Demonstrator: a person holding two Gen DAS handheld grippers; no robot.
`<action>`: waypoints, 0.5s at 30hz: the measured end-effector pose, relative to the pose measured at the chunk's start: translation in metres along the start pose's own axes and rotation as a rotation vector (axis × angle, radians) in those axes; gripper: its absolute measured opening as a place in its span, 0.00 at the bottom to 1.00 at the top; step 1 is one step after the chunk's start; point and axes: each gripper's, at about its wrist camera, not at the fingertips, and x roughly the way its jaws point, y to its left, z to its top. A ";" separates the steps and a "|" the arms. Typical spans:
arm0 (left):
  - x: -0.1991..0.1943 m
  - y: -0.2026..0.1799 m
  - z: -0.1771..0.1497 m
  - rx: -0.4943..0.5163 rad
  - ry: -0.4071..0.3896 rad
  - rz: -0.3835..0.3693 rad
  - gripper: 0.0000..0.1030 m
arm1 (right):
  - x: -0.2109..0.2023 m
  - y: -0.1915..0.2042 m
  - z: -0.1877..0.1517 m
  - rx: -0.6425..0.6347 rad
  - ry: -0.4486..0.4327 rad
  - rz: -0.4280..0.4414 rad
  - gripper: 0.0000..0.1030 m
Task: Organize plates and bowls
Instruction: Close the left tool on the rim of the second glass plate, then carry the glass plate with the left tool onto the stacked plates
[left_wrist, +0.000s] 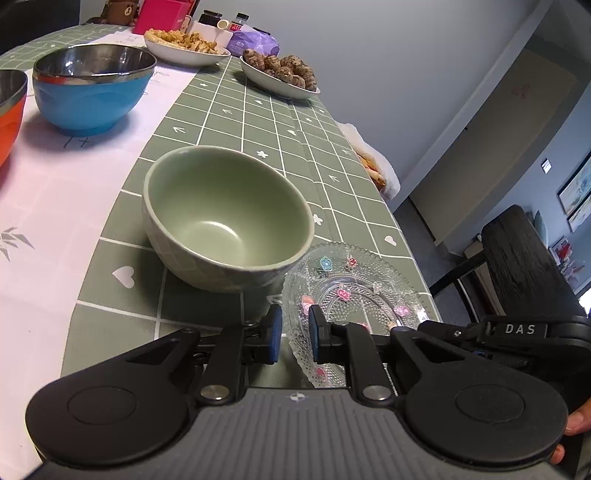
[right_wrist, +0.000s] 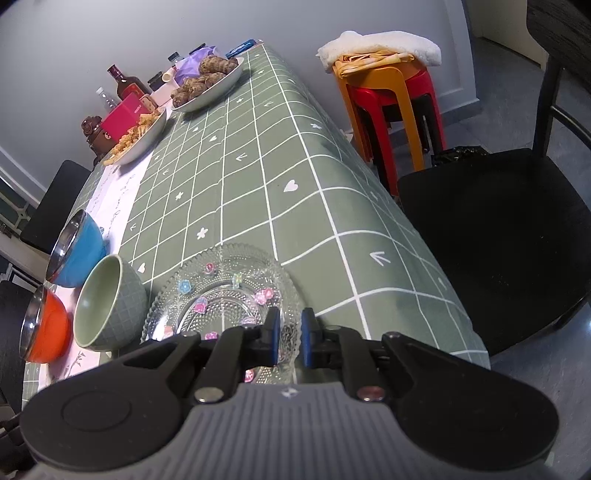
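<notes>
A clear glass plate (left_wrist: 351, 291) with small coloured flowers lies near the table's edge on the green checked cloth. My left gripper (left_wrist: 294, 334) is shut on its near rim, which sits between the blue pads. In the right wrist view the same glass plate (right_wrist: 221, 291) has its rim pinched in my right gripper (right_wrist: 290, 339). An empty green bowl (left_wrist: 229, 218) stands upright just beside the plate, and the right wrist view shows this green bowl (right_wrist: 110, 310) left of the plate. Beyond it are a blue bowl (left_wrist: 92, 92) and an orange bowl (left_wrist: 7, 110), both steel-lined.
Two dishes of food (left_wrist: 184, 44) (left_wrist: 280, 74) and several bottles and boxes stand at the far end. A black chair (right_wrist: 498, 221) is close to the table's right edge (right_wrist: 424, 258), with stacked plastic stools (right_wrist: 388, 96) behind it. A hand (left_wrist: 576, 421) shows at the lower right.
</notes>
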 end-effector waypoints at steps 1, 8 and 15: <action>0.000 0.000 0.000 0.005 -0.001 0.001 0.13 | 0.000 0.000 0.000 -0.002 -0.001 0.002 0.08; -0.005 0.000 -0.001 0.022 -0.005 0.002 0.13 | -0.005 0.003 0.000 0.001 0.016 -0.004 0.07; -0.024 0.001 -0.006 -0.017 -0.003 -0.007 0.12 | -0.021 0.010 -0.006 0.008 0.061 -0.016 0.07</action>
